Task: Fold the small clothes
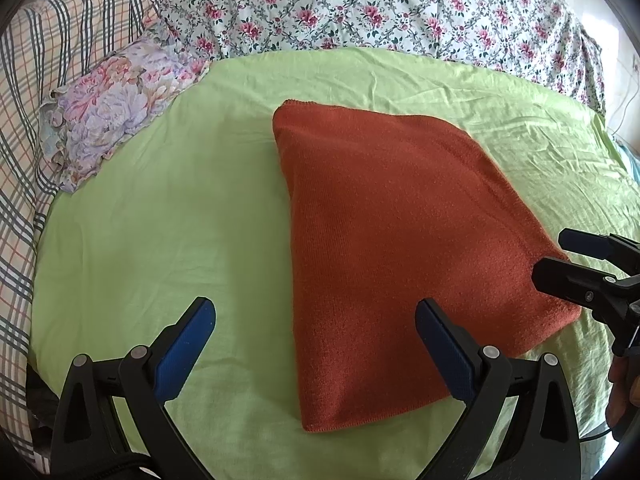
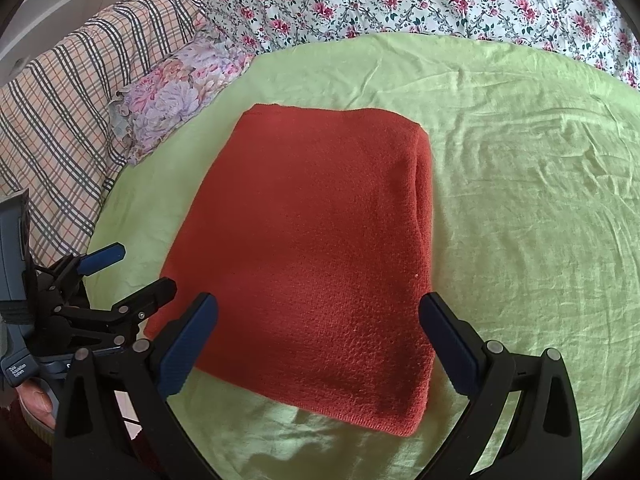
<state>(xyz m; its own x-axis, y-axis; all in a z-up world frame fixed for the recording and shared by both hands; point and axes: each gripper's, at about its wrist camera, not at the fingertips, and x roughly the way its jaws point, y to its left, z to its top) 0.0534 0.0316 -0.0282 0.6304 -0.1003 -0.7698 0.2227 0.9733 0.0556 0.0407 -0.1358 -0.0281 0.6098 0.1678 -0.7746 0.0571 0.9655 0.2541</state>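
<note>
My left gripper (image 1: 316, 350) is spread wide and holds nothing; its blue-padded fingers (image 1: 184, 354) hang just above the bed, one over bare green sheet (image 1: 160, 208), the other over the near left part of the rust-red knit garment (image 1: 400, 232). My right gripper (image 2: 318, 344) is likewise released and empty, its jaws straddling the near edge of the same garment without touching it, as far as I can tell from this angle.

The garment lies folded into a neat thick rectangle near the middle of the green sheet, flat, with a doubled edge along its right side in the right wrist view. In the left wrist view my right gripper comes in from the right edge, its dark fingertips just over the garment's near right corner; whether they touch the cloth I cannot tell.

Around it, the sheet is wrinkled but bare. A small frilled pillow with pale purple and pink flowers (image 1: 116, 108) sits at the far left corner, well apart from the garment. Beyond it lies a plaid blanket (image 1: 44, 64) along the left, and a white quilt with pink roses (image 1: 360, 4) is bunched across the far side. Nothing lies between my grippers and the garment.
</note>
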